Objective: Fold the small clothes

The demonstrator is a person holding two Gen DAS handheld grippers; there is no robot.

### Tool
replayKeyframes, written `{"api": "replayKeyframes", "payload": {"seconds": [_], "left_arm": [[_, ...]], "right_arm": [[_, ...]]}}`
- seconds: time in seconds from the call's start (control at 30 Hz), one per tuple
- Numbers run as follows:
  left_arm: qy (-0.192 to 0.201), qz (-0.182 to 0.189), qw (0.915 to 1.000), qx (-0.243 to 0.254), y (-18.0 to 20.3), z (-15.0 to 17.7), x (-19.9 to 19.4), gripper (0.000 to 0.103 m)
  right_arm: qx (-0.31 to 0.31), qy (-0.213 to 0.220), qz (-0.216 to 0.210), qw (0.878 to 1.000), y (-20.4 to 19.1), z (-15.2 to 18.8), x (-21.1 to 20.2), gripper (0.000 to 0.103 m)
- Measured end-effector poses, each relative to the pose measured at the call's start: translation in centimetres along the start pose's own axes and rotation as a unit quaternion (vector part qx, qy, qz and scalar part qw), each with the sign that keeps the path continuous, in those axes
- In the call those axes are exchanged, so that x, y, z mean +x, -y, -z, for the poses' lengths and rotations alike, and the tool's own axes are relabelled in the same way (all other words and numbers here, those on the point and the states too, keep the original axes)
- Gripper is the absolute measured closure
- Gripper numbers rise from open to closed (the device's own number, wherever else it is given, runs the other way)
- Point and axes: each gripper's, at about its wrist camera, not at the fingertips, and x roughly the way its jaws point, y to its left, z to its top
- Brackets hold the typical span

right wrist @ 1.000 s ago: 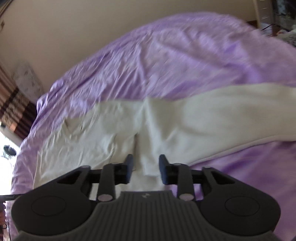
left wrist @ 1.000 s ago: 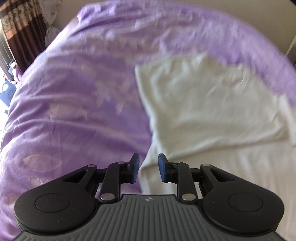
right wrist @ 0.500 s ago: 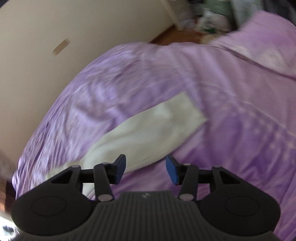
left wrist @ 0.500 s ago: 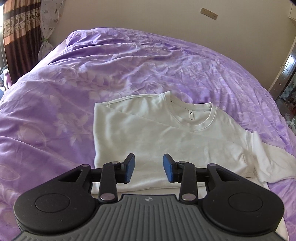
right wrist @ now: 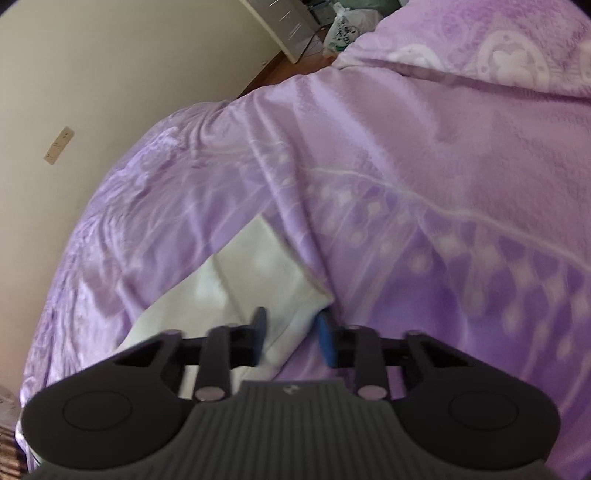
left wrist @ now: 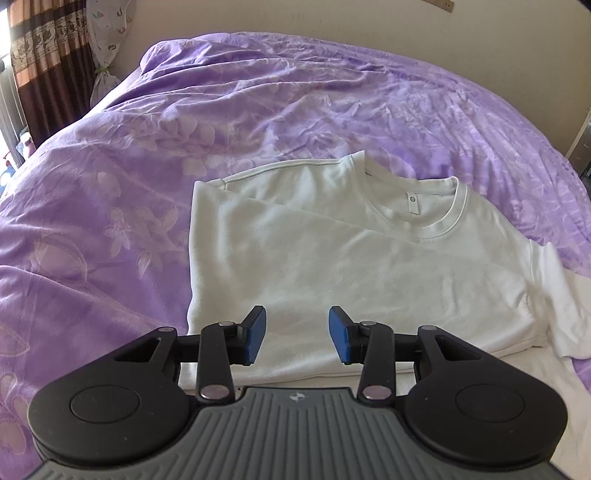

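Note:
A white long-sleeved shirt (left wrist: 332,258) lies flat on the purple bedspread (left wrist: 110,221), collar at the far side, its left side folded in over the body. My left gripper (left wrist: 297,334) is open and empty above the shirt's near part. In the right wrist view the shirt's sleeve end (right wrist: 258,269) stretches across the bedspread (right wrist: 443,184). My right gripper (right wrist: 291,336) is open, its jaws on either side of the cuff's near corner, not closed on it.
A beige wall (left wrist: 332,14) runs behind the bed, with curtains (left wrist: 44,55) at far left. In the right wrist view a wall socket (right wrist: 59,146), a white cabinet (right wrist: 288,18) and bags (right wrist: 347,26) stand past the bed's far end.
The left gripper pulled back from the shirt's left edge and opened wider. The right gripper swung right along the sleeve to its cuff and its jaws narrowed around it.

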Motion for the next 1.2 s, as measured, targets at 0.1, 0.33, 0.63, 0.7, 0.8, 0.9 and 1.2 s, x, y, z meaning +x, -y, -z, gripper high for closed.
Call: {"api": "replayKeyframes", "payload": {"seconds": [0.1, 0.33, 0.63, 0.7, 0.8, 0.9, 1.2], "left_arm": [[-0.002, 0.001, 1.0, 0.003, -0.1, -0.1, 0.1, 0.056], [0.019, 0.025, 0.9994, -0.013, -1.0, -0.1, -1.9, 0.056], [0.048, 0.051, 0.996, -0.055, -4.4, 1.0, -5.7, 0.056], [0.056, 0.054, 0.9952, -0.06, -5.2, 1.2, -6.5, 0.056], [0.065, 0.06, 0.9934, -0.073, -6.4, 1.2, -7.5, 0.056], [0.067, 0.064, 0.9923, -0.082, -7.5, 1.2, -8.0, 0.056], [0.059, 0.087, 0.9912, -0.08, -11.5, 0.2, -8.9, 0.065]], "right_arm": [[-0.018, 0.014, 0.002, 1.0, -1.0, -0.3, -0.3, 0.101], [-0.104, 0.065, -0.031, 0.992, -8.3, -1.1, -5.2, 0.102], [-0.258, 0.105, -0.203, 0.939, -28.1, 3.1, -18.4, 0.102], [-0.283, 0.1, -0.232, 0.925, -32.5, 5.1, -20.3, 0.102], [-0.325, 0.093, -0.259, 0.905, -38.6, 8.8, -22.0, 0.102], [-0.354, 0.074, -0.281, 0.889, -43.6, 13.5, -21.9, 0.102], [-0.39, -0.008, -0.306, 0.868, -52.3, 31.3, -15.5, 0.102]]}}
